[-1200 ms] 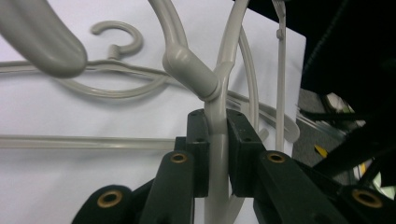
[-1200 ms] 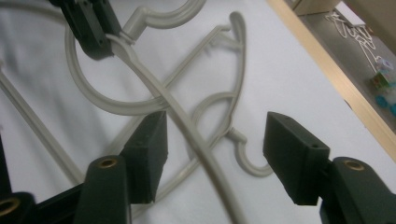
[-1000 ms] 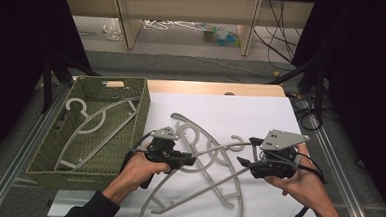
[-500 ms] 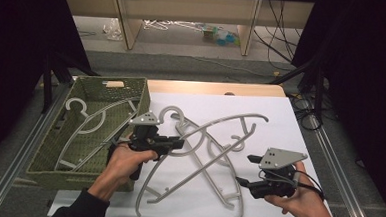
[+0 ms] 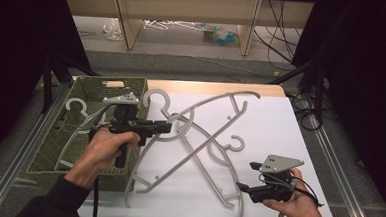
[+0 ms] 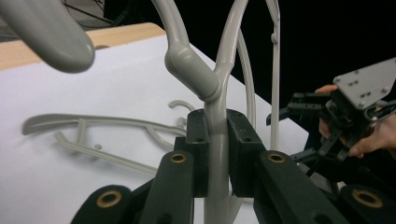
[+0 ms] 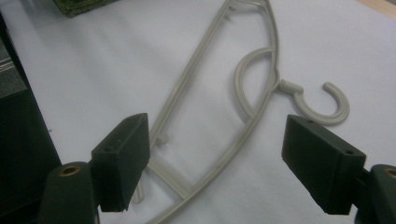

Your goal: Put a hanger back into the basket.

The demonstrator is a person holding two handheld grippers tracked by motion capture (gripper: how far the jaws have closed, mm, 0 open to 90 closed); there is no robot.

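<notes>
- The left gripper [image 5: 152, 128] is clamping a grey hanger [image 5: 200, 120], carrying it beside the green basket [image 5: 46, 153], which is already holding some hangers.
- The right gripper [image 7: 219, 163], whose jaws have just been opening, is hovering empty over the hanger on the white sheet [image 7: 252, 93].

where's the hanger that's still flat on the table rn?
In the high view the flat grey hanger lies on the white sheet, right of centre, just left of the open right tongs and partly under the raised hanger clamped in the left tongs.

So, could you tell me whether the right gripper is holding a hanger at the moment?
No, the right gripper is open, its jaws standing wide apart above the hanger lying on the white table, touching nothing.
</notes>
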